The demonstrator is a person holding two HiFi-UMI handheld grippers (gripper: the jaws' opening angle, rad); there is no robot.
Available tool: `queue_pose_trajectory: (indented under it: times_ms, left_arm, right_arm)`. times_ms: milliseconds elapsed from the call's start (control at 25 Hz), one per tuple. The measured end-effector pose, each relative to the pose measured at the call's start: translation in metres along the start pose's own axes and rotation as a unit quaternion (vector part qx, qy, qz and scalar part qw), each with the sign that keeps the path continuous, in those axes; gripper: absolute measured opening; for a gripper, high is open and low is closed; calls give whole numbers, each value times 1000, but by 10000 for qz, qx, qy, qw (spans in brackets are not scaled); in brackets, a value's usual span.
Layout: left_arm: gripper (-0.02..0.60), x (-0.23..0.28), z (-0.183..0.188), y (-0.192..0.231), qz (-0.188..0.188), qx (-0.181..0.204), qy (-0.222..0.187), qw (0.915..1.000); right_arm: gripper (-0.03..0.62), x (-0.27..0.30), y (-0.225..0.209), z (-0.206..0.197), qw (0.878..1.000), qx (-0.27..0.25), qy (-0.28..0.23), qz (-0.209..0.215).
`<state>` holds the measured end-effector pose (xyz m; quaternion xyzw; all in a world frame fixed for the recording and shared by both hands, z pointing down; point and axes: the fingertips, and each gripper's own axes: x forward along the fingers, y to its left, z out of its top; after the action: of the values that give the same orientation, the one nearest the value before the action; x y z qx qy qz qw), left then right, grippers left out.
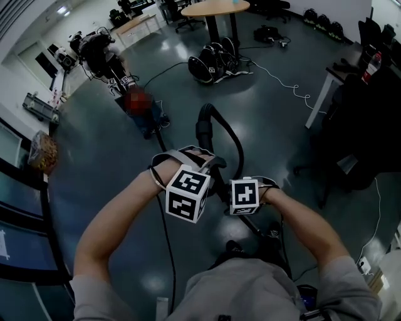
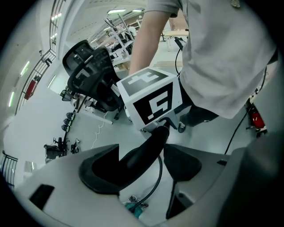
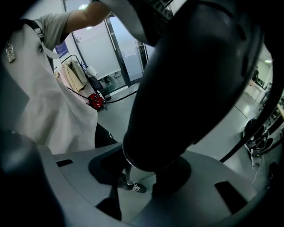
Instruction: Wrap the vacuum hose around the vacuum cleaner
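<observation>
The black vacuum hose [image 1: 220, 128] arcs up from the floor and comes down between my two hands. My left gripper [image 1: 210, 174] stands open, and the hose's end piece [image 2: 146, 148] lies loose between its jaws with a gap at the right pad. My right gripper [image 1: 229, 193], close beside the left one, is shut on a thick part of the black hose [image 3: 191, 80], which fills the space between its pads. The right gripper's marker cube [image 2: 151, 99] shows just beyond the hose. A dark shape under my right forearm [image 1: 272, 237] may be the vacuum cleaner; most of it is hidden.
A round wooden table [image 1: 216, 9] stands at the back, with black bags [image 1: 216, 59] on the floor before it and a white cable [image 1: 288, 84] trailing right. A desk [image 1: 329, 81] and dark chairs are at the right. A person with equipment [image 1: 138, 103] is at the left.
</observation>
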<state>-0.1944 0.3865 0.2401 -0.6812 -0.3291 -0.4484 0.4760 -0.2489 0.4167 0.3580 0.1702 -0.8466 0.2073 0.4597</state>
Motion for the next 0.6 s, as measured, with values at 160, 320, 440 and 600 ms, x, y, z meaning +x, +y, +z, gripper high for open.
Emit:
queue_pose_trajectory:
  times_ms: [160,320,440,600]
  left_arm:
    - [304,0,-9,-6,-77,-243,20,9997]
    - [304,-1,-21,-17,-94,-461,80,9989]
    - [304,2,-29,-27,-119,-613,140,9979]
    - [304,8,-43,-45,-335,-848,252,9955]
  right_arm:
    - [164,3,0,3,9999,57,-80,58]
    - [164,9,0,8,10000,2,-26,50]
    - [164,17,2,8,9999,-44,29,121]
    - [164,31,10,13,9991,-57,51,418]
